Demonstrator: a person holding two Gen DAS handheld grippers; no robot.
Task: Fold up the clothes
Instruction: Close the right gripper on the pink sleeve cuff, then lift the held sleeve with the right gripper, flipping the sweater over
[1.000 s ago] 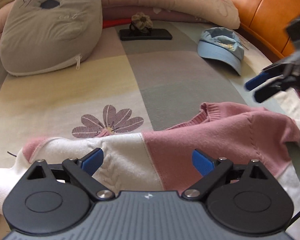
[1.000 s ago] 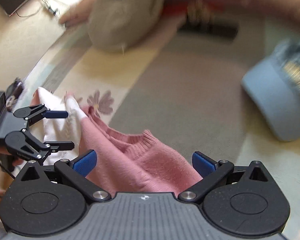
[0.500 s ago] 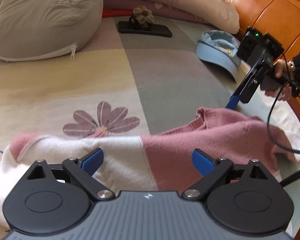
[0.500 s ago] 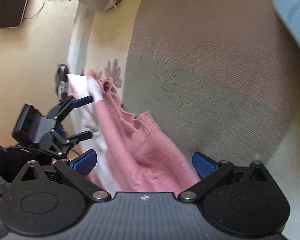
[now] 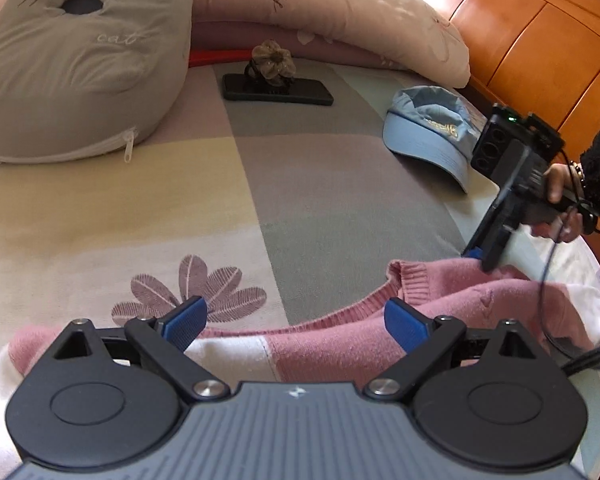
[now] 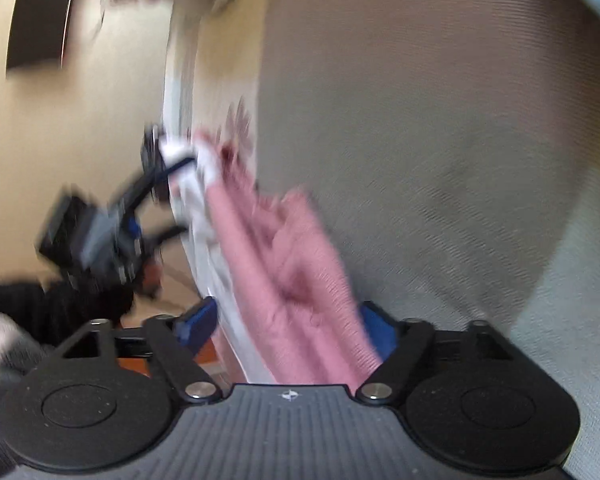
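Note:
A pink and white knit sweater (image 5: pixel 452 292) lies crumpled at the near edge of the bed (image 5: pixel 340 200). My left gripper (image 5: pixel 296 320) hovers open just above its pink and white middle, with nothing pinched. In the left wrist view my right gripper (image 5: pixel 482 258) reaches down onto the sweater's pink shoulder by the collar. The right wrist view is blurred. There a fold of the pink sweater (image 6: pixel 296 292) fills the gap of my right gripper (image 6: pixel 286 326). Its jaws are closing on the fold, and a firm pinch does not show. The left gripper (image 6: pixel 176 198) appears at the far white end.
On the bed stand a grey cat pillow (image 5: pixel 80 52), a long pink pillow (image 5: pixel 360 12), a black phone (image 5: pixel 278 92) with a hair tie on it, and a blue cap (image 5: pixel 428 132). A wooden headboard (image 5: pixel 540 40) runs along the right. A hand (image 5: pixel 560 196) holds the right gripper.
My right gripper swung down from above the bed onto the sweater's pink shoulder, and its jaws narrowed around the cloth. The left gripper stayed open and shifted slightly.

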